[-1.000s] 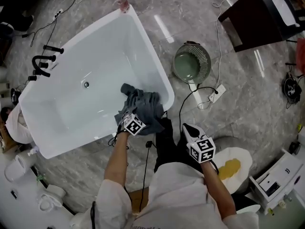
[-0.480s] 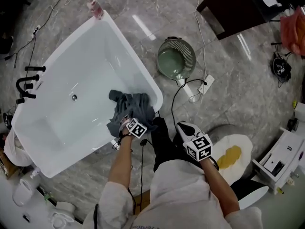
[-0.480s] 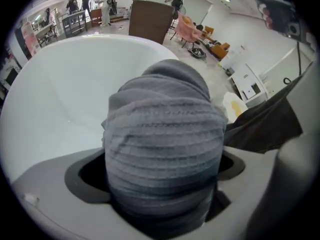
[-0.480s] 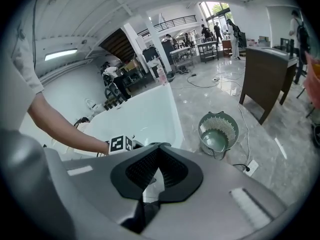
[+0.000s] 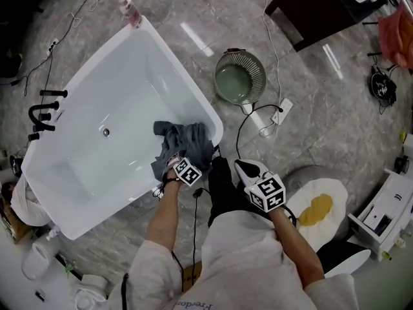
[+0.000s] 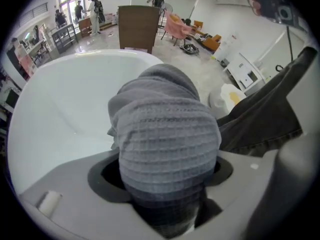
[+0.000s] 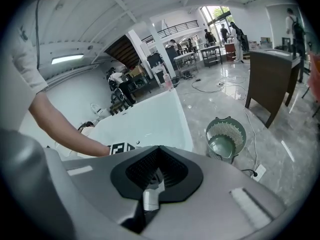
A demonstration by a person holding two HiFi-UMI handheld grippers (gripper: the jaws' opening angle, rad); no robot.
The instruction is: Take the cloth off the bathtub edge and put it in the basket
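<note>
A grey waffle cloth (image 5: 184,144) lies bunched over the near corner of the white bathtub (image 5: 97,108). My left gripper (image 5: 179,165) points steeply down onto it. In the left gripper view the cloth (image 6: 165,139) bulges up between the jaws of the left gripper (image 6: 162,184), which have just been closing and now pinch a fold of it. My right gripper (image 5: 248,173) hangs to the right, above the floor by my leg, shut with nothing in it (image 7: 157,156). The round grey-green basket (image 5: 240,77) stands on the floor beyond the tub's corner, also seen as the basket (image 7: 226,136).
A black faucet (image 5: 42,112) sits on the tub's far left rim and a pink bottle (image 5: 129,10) on its top corner. A power strip (image 5: 277,116) and cables lie near the basket. A dark cabinet (image 5: 316,5) stands behind, a white mat with a yellow patch (image 5: 316,210) at right.
The left gripper has sunk onto the cloth and its jaws have closed in around a fold. The right gripper has stayed where it was.
</note>
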